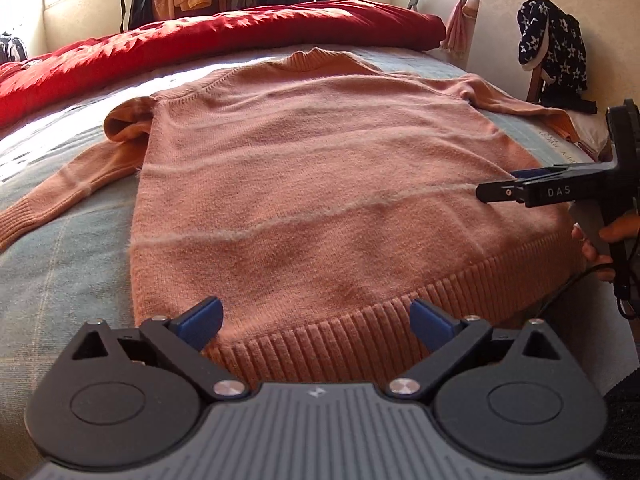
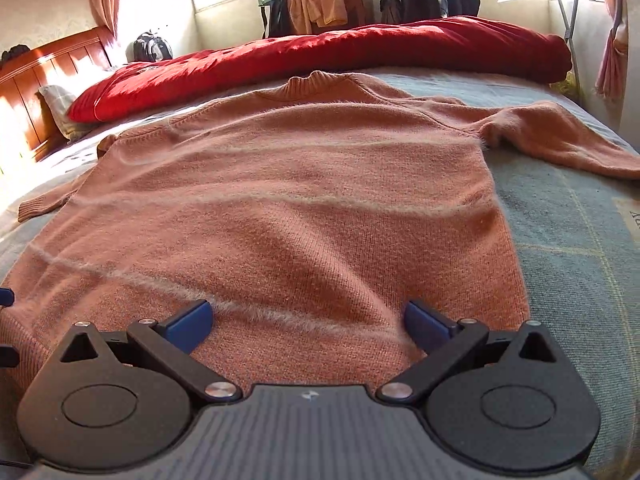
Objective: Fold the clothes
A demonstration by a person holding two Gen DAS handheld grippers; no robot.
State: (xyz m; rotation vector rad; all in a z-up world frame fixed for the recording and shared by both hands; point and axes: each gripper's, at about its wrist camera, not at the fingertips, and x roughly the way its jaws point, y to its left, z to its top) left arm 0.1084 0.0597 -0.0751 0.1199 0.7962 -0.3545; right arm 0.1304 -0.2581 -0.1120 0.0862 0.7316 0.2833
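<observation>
sweater (image 1: 320, 168): flat on bed (image 1: 60, 264), collar far, ribbed hem near, sleeves spread | left gripper (image 1: 316, 324): jaws wide apart above hem; empty | right gripper (image 2: 308, 326): jaws spread over sweater's near right; empty

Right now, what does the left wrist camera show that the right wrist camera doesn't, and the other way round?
Only the left wrist view shows the right gripper from the side, a hand holding it, and a star-patterned garment on a chair. Only the right wrist view shows the wooden headboard. Both share the pink sweater spread flat on the bed and the red quilt behind.
</observation>
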